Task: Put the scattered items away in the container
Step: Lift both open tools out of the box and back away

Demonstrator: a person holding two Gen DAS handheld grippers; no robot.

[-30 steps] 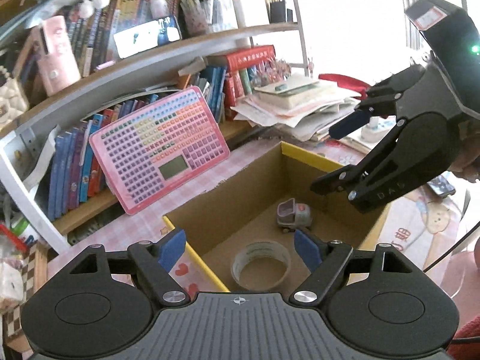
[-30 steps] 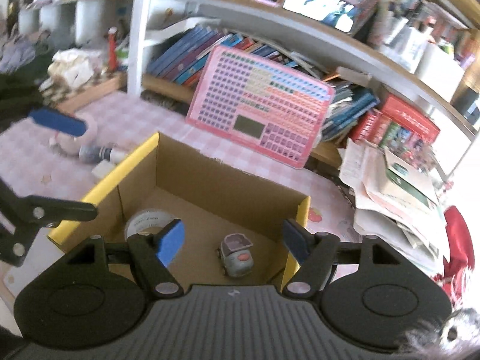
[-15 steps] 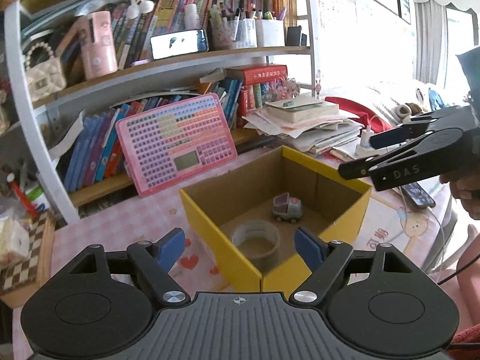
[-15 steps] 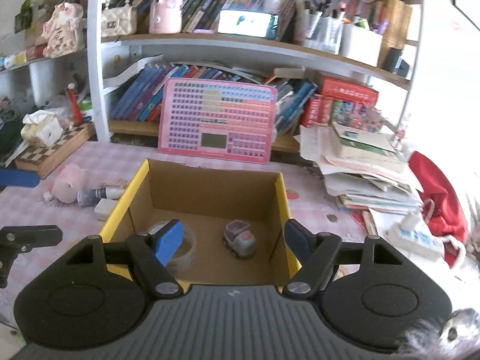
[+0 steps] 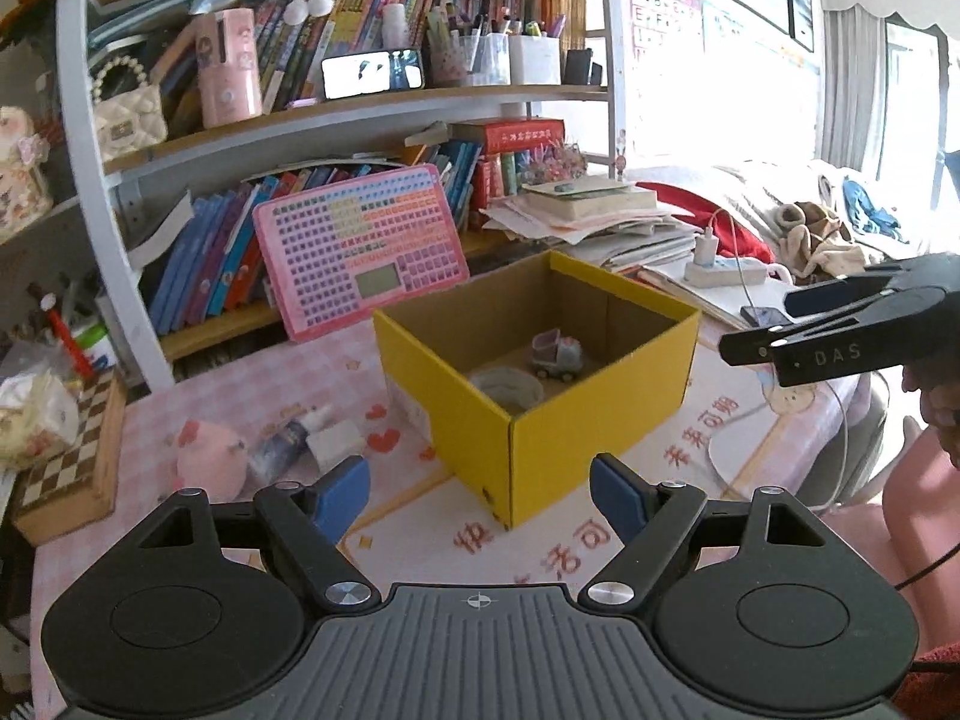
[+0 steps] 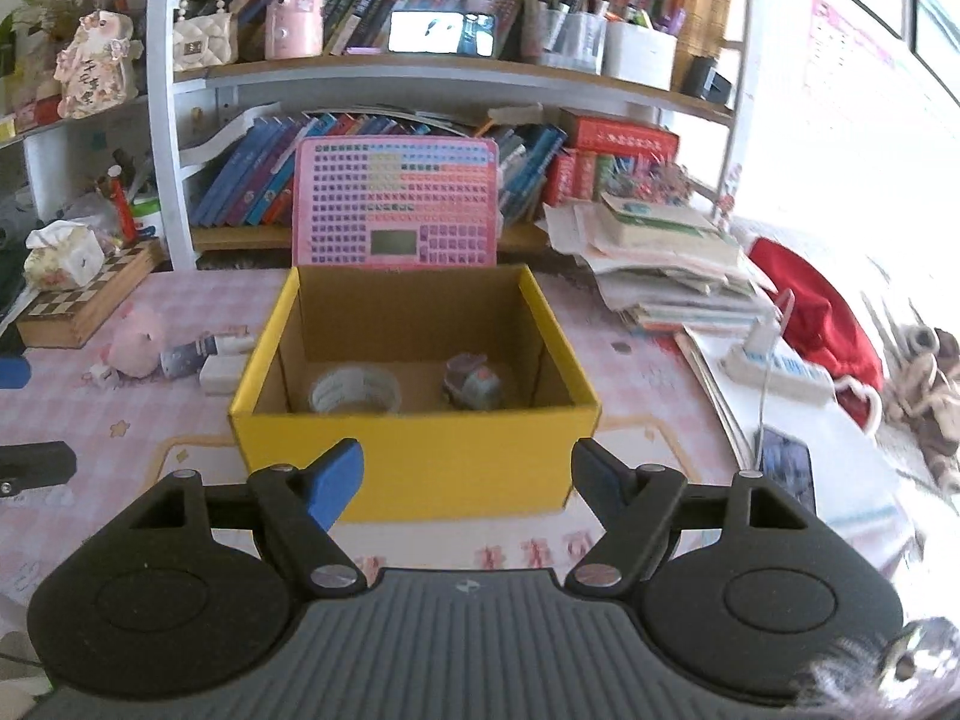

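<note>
Left of the yellow box (image 5: 576,420), pink plush (image 5: 210,456), bottle (image 5: 288,441) and white block (image 5: 333,444) lie scattered, nearest the empty, wide-open left gripper (image 5: 480,489); right gripper (image 6: 468,483), empty, has just been opening, facing the box

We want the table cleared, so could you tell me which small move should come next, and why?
Probably swing the left gripper, open and empty, toward the pink plush toy lying outside the yellow box beside a small bottle; the tape roll and toy car are already inside.
</note>
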